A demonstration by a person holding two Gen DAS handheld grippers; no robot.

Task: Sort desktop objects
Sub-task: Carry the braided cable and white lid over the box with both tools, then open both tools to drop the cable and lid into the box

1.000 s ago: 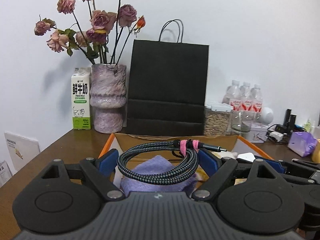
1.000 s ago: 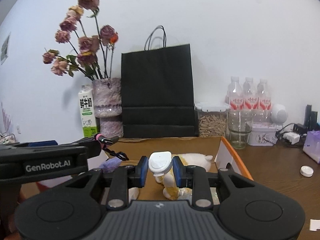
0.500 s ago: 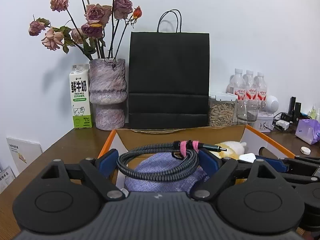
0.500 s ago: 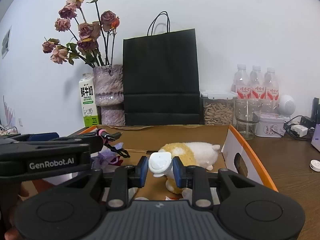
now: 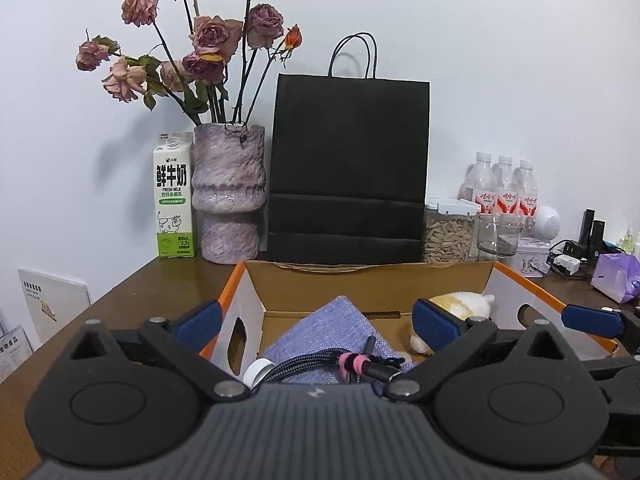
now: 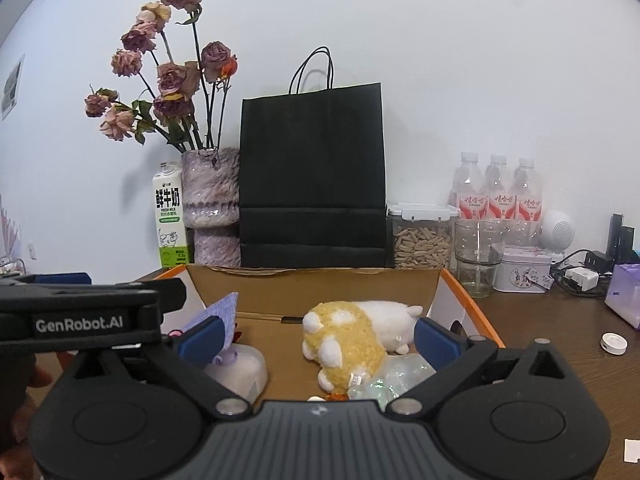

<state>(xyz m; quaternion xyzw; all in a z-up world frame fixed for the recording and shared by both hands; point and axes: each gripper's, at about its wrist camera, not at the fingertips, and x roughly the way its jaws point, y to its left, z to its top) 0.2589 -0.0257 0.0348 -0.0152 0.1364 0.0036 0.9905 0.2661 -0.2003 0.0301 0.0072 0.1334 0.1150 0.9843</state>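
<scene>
Braided cable is now seen released below the opening left gripper, and nothing is held between the opening right gripper jaws, so both deposits in the cardboard box are judged complete.

Ahead of me the cardboard box is open on top, so I can come in from above. Its floor is crowded: a plush toy on the right, a purple cloth and coiled cable on the left, with bare cardboard only between them. Behind the box a black paper bag, vase and seed jar wall off the far side. To the right, the surface is mostly free, just a small white disc.
</scene>
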